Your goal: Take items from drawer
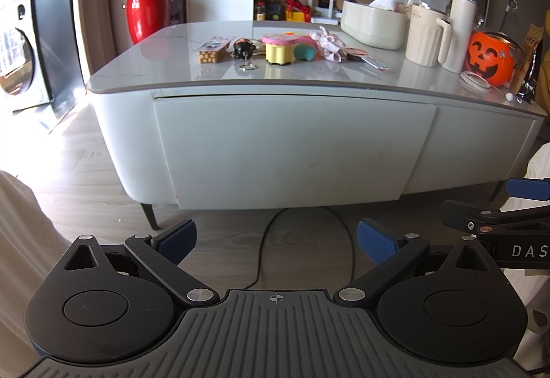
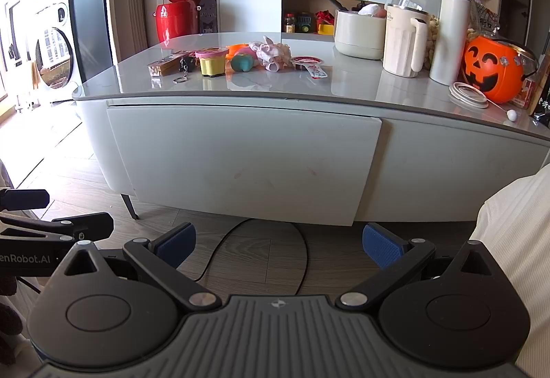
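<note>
Below the table top (image 1: 154, 75), the drawer front (image 1: 292, 144) is seen closed, apparently handleless; a rigid panel, probably best gripped at its lower edge. Left gripper (image 1: 276, 242) and right gripper (image 2: 280, 245) are held wide apart, empty

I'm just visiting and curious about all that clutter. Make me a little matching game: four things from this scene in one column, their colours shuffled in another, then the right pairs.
Things:
1. pumpkin bucket
2. lidded bin
3. gripper pads
4. drawer front

Colours:
A. white
B. blue
C. orange
D. red

Pairs: 1-C, 2-D, 3-B, 4-A
</note>
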The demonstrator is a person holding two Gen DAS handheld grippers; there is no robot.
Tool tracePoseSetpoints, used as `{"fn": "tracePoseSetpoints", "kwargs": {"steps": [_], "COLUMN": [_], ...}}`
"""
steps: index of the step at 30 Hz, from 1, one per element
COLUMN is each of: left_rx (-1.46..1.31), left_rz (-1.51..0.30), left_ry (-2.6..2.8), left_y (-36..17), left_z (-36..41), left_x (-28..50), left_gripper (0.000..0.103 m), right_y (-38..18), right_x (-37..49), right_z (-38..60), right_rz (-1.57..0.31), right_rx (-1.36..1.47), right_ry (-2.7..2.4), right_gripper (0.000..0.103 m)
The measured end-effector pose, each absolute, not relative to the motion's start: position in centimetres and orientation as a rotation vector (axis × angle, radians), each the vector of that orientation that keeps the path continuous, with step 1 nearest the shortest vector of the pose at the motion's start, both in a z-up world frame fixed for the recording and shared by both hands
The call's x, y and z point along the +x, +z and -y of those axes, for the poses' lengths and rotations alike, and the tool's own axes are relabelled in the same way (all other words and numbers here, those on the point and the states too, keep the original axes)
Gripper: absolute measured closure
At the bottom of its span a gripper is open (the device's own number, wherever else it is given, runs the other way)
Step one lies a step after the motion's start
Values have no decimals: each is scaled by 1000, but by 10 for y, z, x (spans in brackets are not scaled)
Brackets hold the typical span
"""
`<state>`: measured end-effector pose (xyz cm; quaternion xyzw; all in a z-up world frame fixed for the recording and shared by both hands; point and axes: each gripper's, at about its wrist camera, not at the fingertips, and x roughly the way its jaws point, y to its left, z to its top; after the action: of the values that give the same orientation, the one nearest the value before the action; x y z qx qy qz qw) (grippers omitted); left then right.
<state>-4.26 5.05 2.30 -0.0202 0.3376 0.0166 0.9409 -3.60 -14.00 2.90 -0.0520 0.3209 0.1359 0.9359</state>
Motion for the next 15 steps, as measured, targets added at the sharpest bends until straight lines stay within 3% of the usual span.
{"fn": "tracePoseSetpoints", "kwargs": {"steps": [15], "left_rx": [-42], "left_rz": [-688], "left_ry": [34], "left_y": [23], "left_z": [-50], "left_x": [-43], "left_gripper": [0], "right_y": [28], "right_x": [-37], "right_z": [139], "right_rz": [-659], "right_rx": [-102], "right_ry": [274], "right_gripper": [0]}}
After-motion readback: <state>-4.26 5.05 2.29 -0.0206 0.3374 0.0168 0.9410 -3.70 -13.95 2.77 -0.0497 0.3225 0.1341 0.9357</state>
